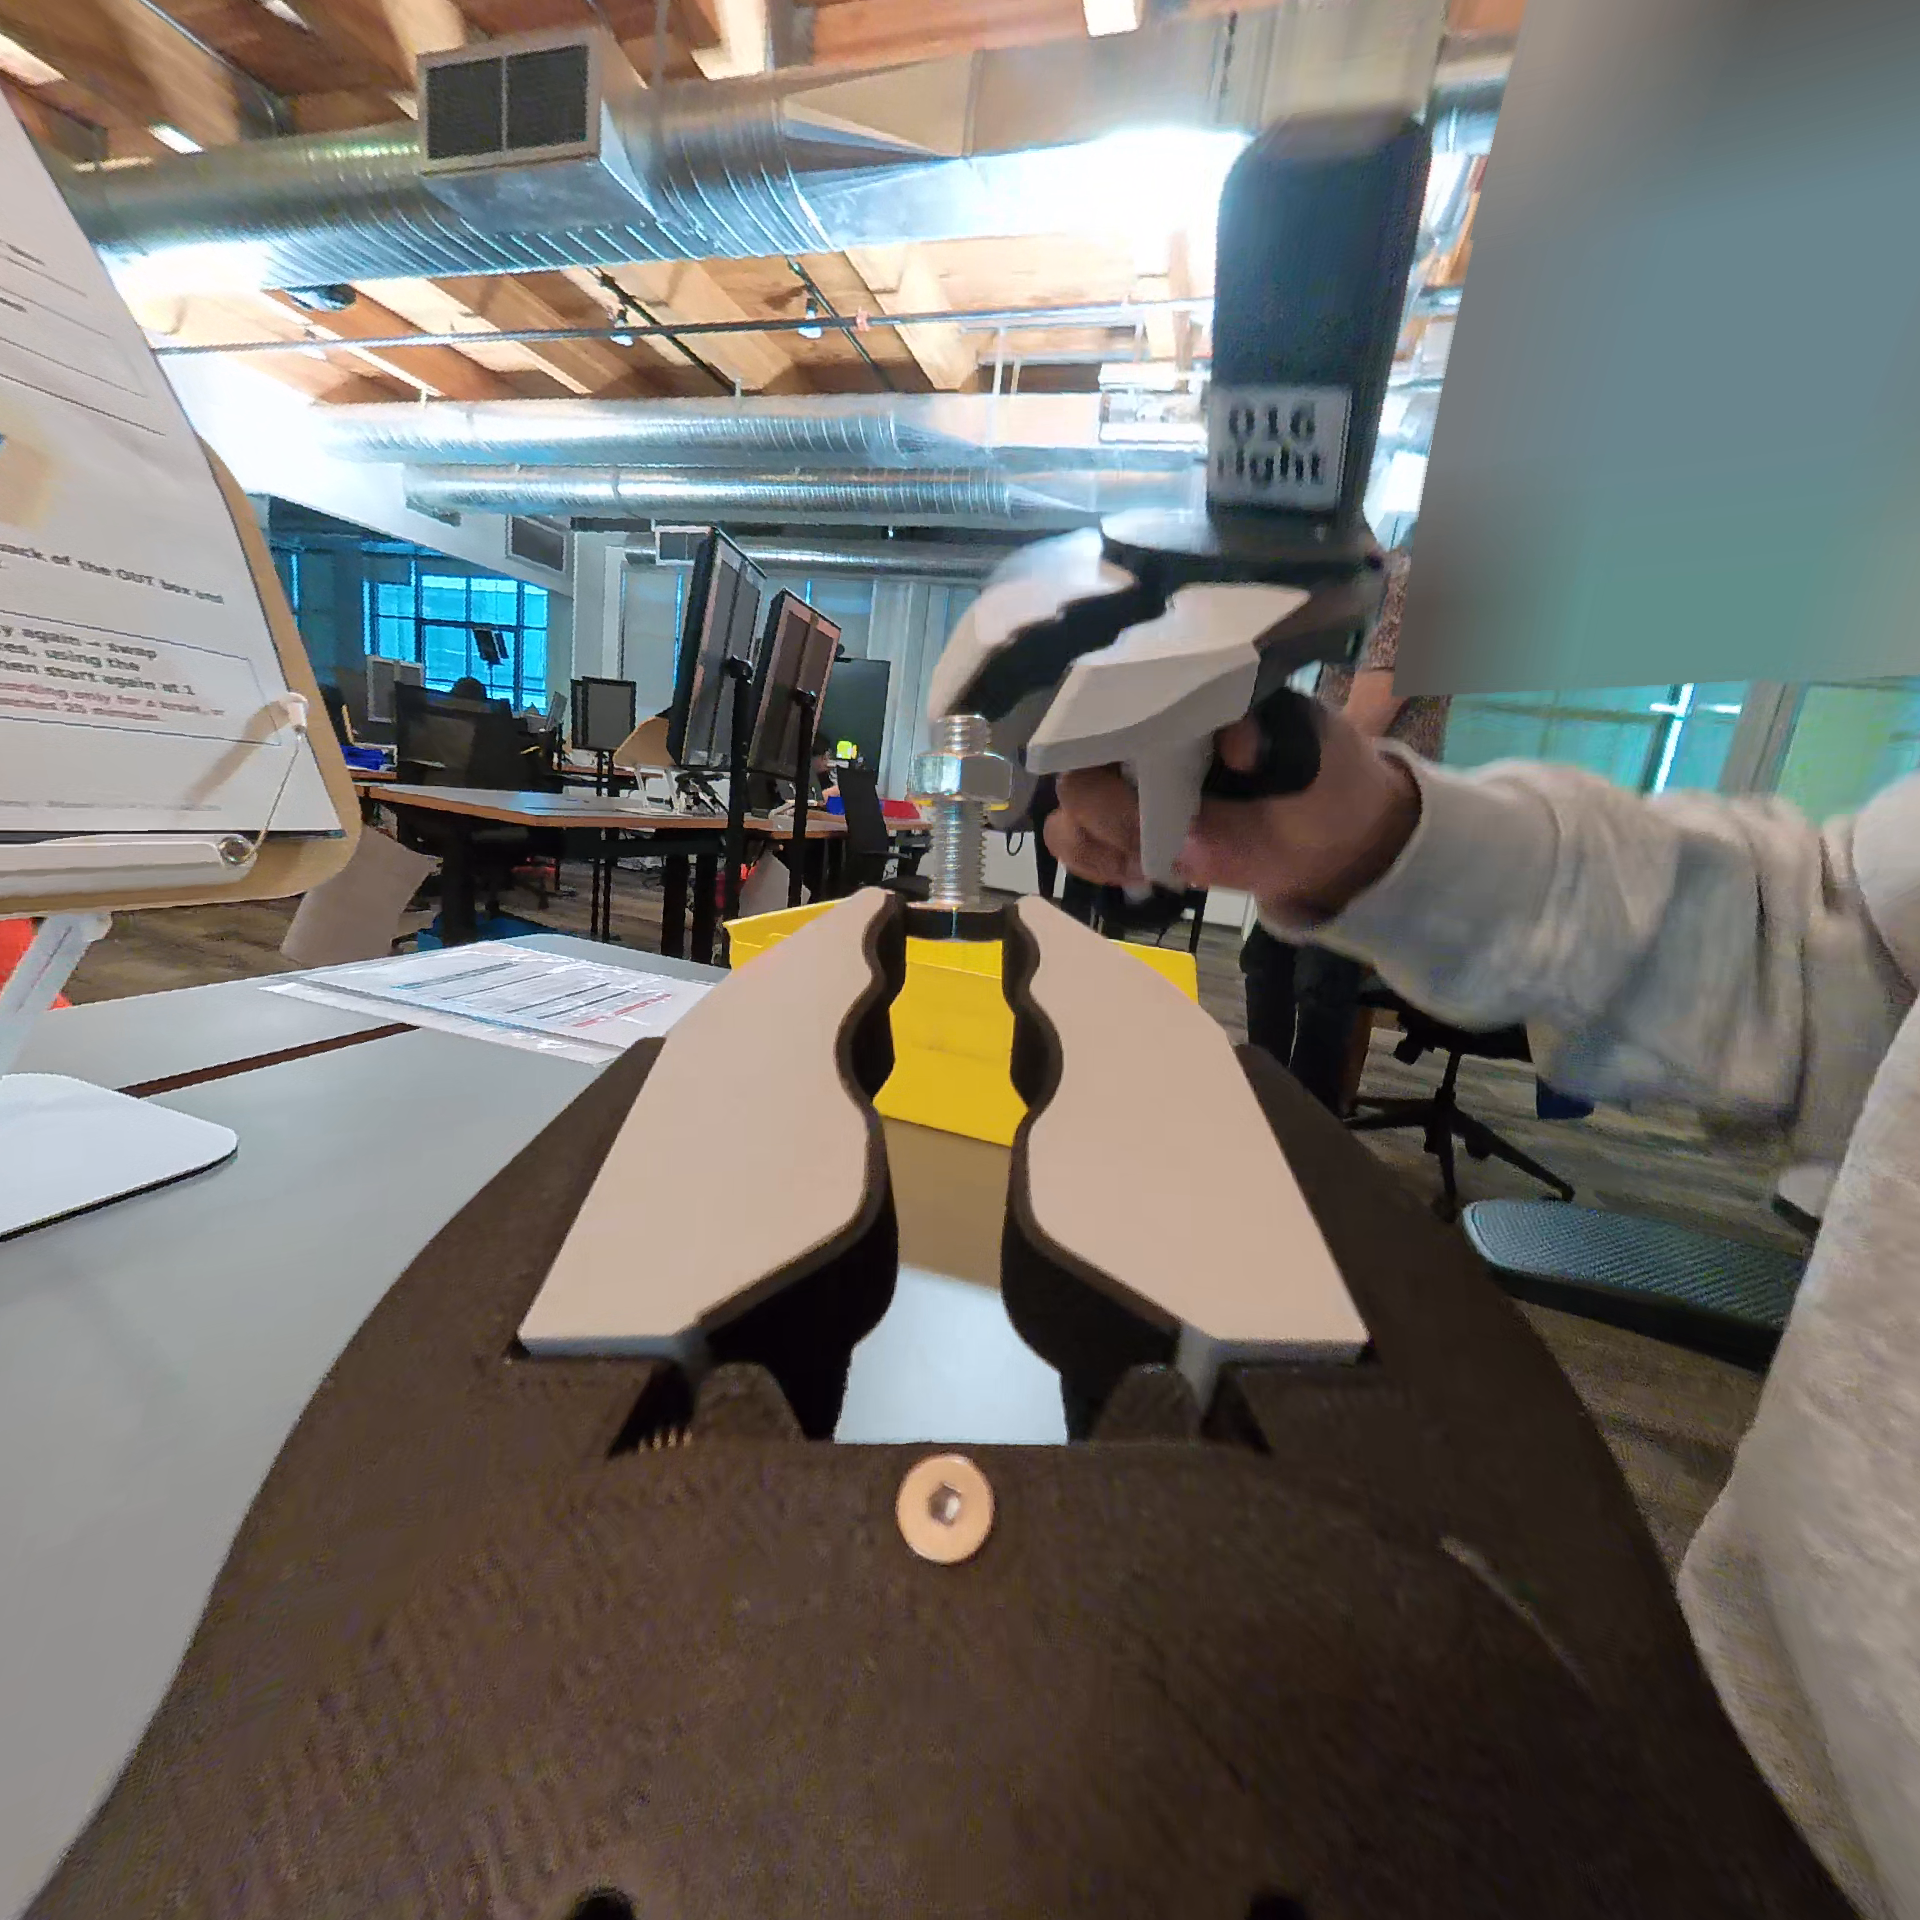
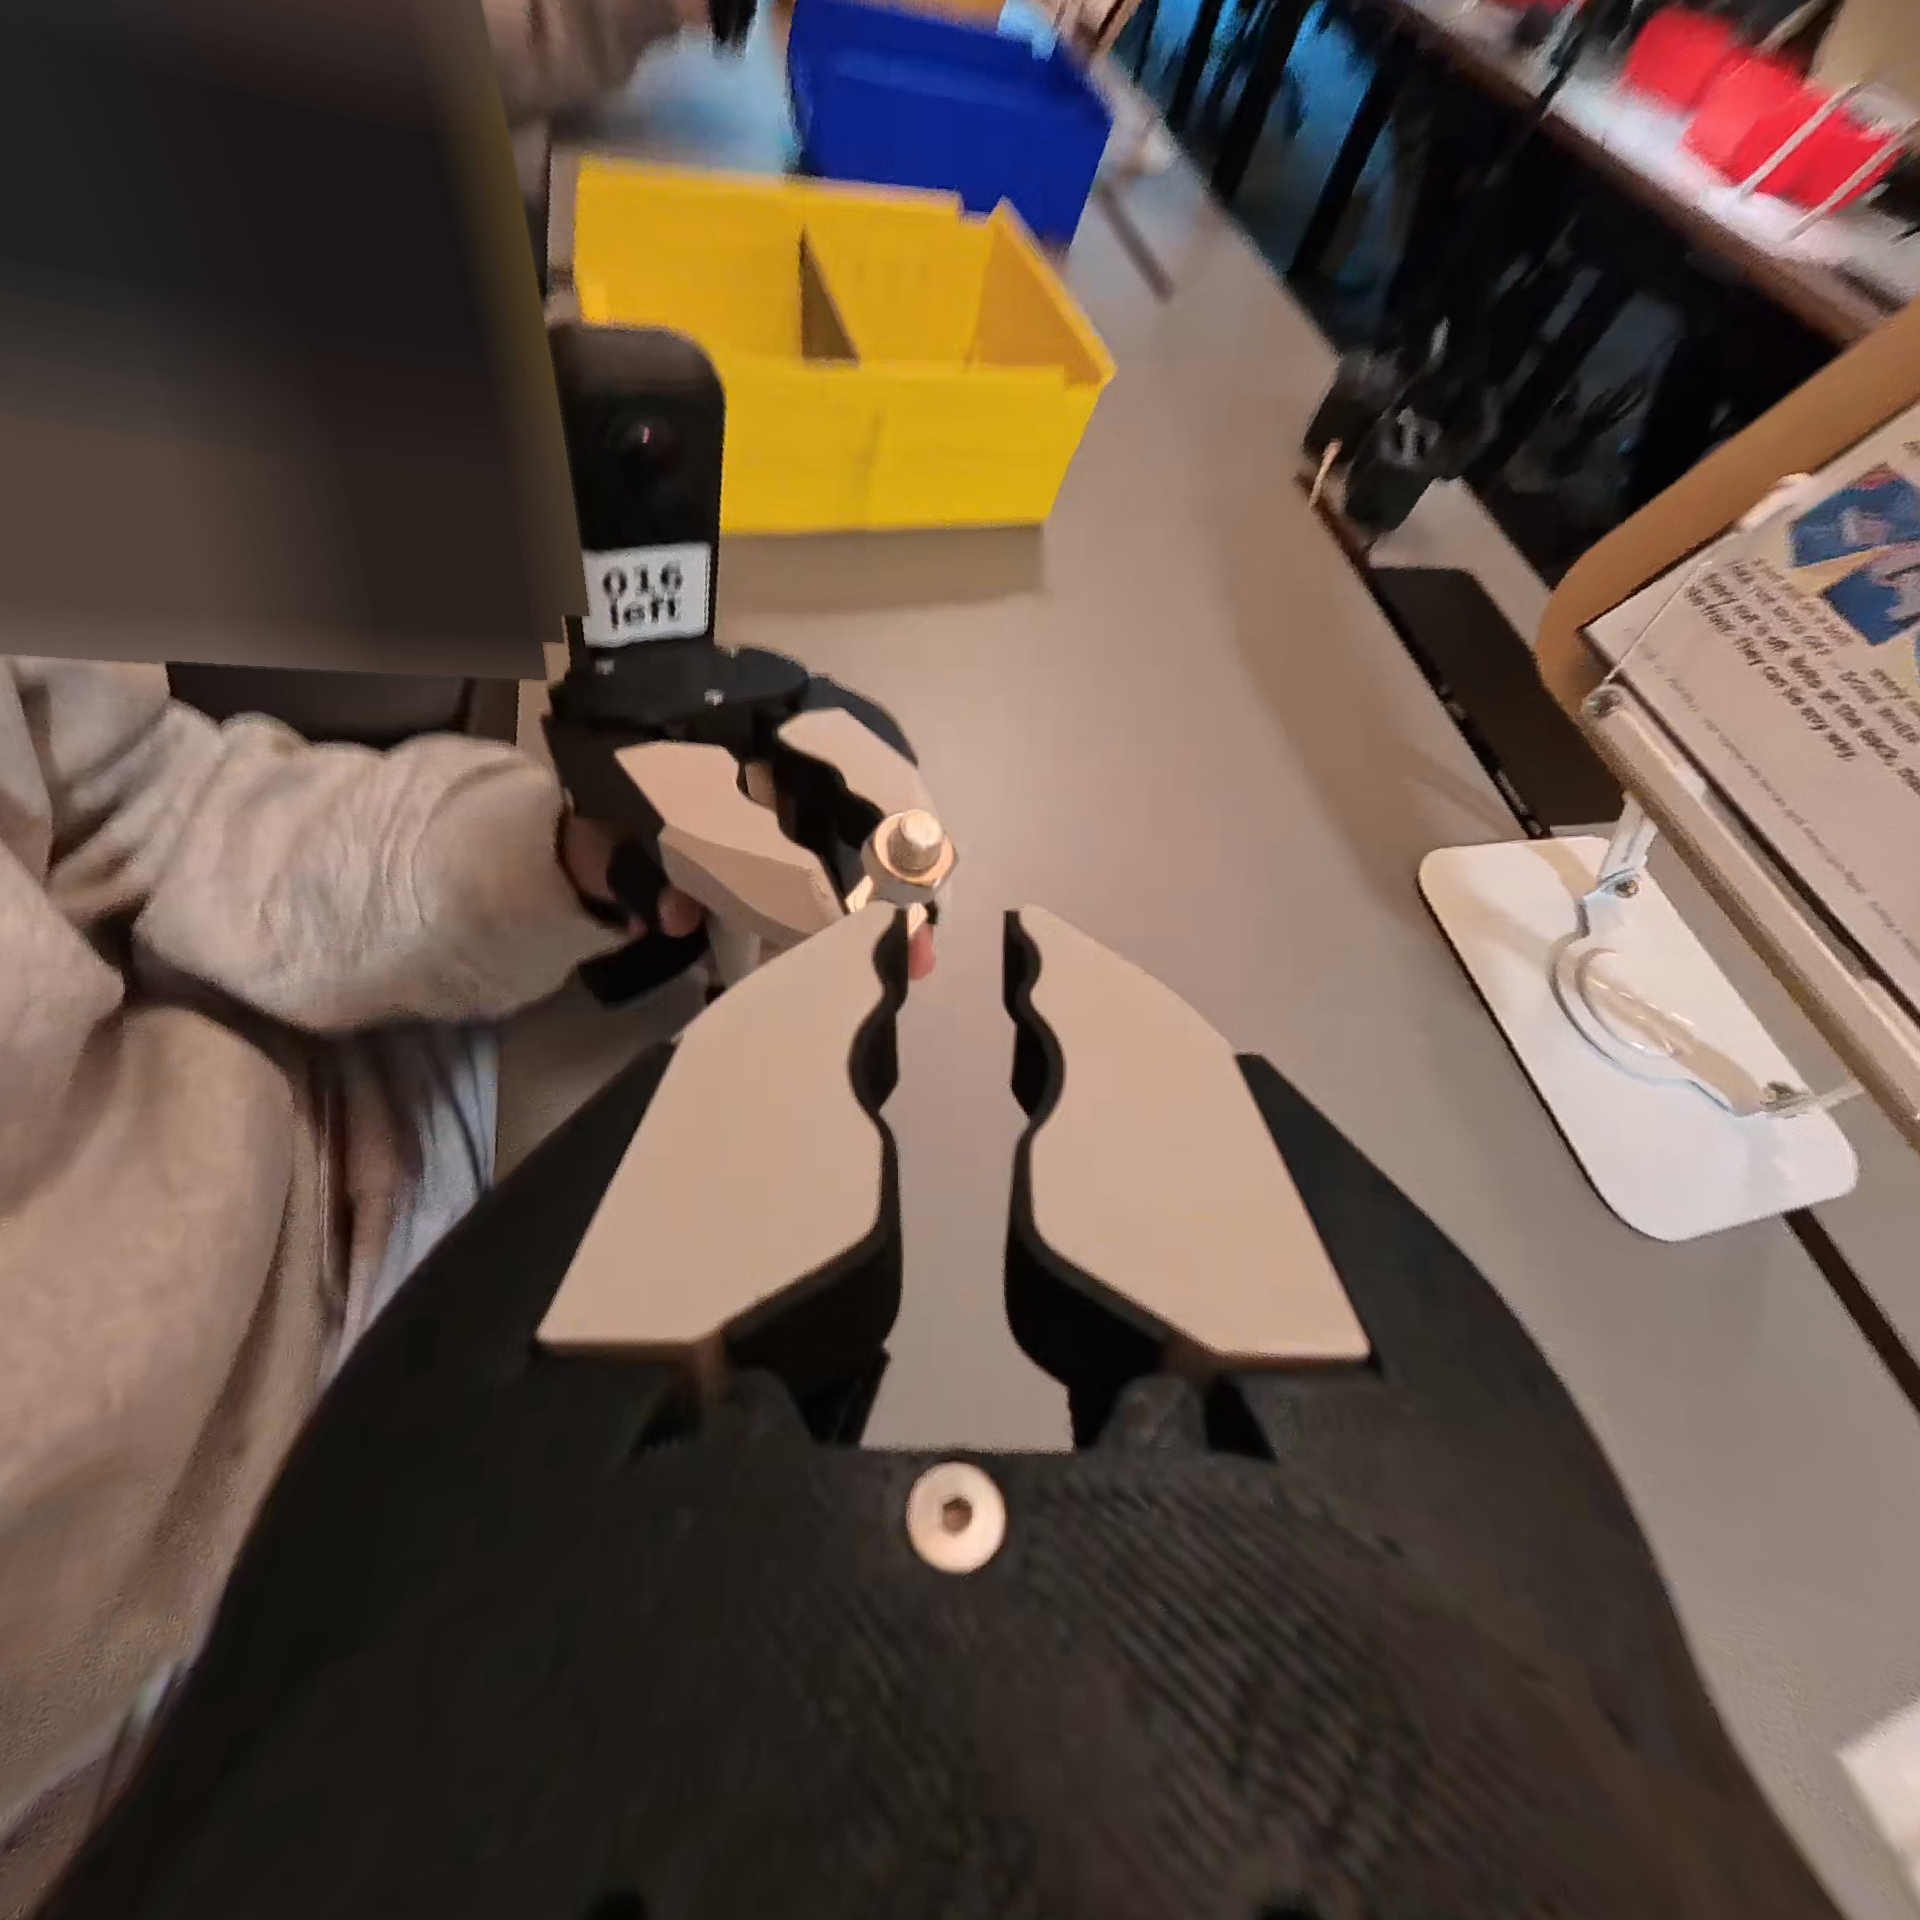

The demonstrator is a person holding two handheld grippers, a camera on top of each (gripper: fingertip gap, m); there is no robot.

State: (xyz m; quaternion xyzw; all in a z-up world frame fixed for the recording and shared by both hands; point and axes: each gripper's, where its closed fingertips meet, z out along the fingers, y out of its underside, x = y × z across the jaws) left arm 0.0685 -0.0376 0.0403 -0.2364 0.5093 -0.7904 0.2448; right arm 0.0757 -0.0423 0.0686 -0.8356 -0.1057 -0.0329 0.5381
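- My left tongs (image 1: 956,914) are closed on the head end of a silver bolt (image 1: 958,831), which stands upright from the tips with its threaded shank pointing up.
- A hex nut (image 1: 958,777) sits on the thread near the top of the bolt — a short stub of thread shows above it.
- In the right wrist view the same left tongs (image 2: 883,883) come in from the left side, with the bolt (image 2: 916,836) seen end-on and the nut (image 2: 906,864) around it.
- My right tongs (image 2: 951,925) stand parted with nothing between the fingers; the left fingertip (image 2: 878,935) lies just beside the nut, and I cannot tell whether it touches.
- From the left wrist view the right tongs (image 1: 997,727) hang over the bolt from the upper right, blurred, their tips just beside the nut and the bolt's top.
- My right hand (image 1: 1226,821) wraps the handle below them, in a pale sleeve (image 1: 1621,935).
- A yellow bin (image 2: 904,416) with a divider stands on the grey surface (image 2: 1195,727) beyond both tongs — a blue bin (image 2: 945,114) is behind it.
- To my right in the right wrist view, a white stand base (image 2: 1621,1039) rests on the surface, carrying a board with printed sheets (image 2: 1787,665).
- The left wrist view shows that stand's base (image 1: 94,1143) at the left and a laminated sheet (image 1: 488,987) lying flat on the surface (image 1: 260,1299).
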